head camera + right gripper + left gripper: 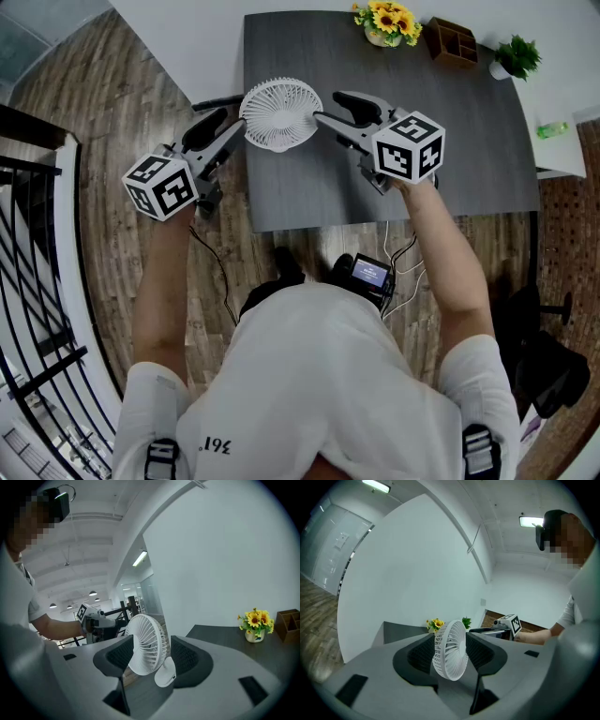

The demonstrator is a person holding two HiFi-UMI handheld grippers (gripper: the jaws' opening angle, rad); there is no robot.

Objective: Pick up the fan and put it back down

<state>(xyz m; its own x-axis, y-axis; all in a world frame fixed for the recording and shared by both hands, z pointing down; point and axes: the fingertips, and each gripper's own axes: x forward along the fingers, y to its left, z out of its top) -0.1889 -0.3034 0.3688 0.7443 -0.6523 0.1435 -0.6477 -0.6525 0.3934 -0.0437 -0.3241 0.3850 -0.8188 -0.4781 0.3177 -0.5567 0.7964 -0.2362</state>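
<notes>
The left tool (242, 129) is clamped on one side of the white fan's (279, 114) grille rim. The right tool (323, 117) is clamped on the opposite side, so the fan is held between them with its round foot (165, 671) below the grille. The fan is over the left edge of the dark worktop (309, 187), toward its near side, and a sunflower pot (384, 23) stands at the worktop's far edge.

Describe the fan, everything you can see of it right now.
The fan is small, white, plastic-looking: a round slatted grille with a small rounded base below. Its grille tilts up toward the person. The left gripper and the right gripper clamp its rim from opposite sides, and it appears lifted just clear of the dark table, over its left edge.
</notes>
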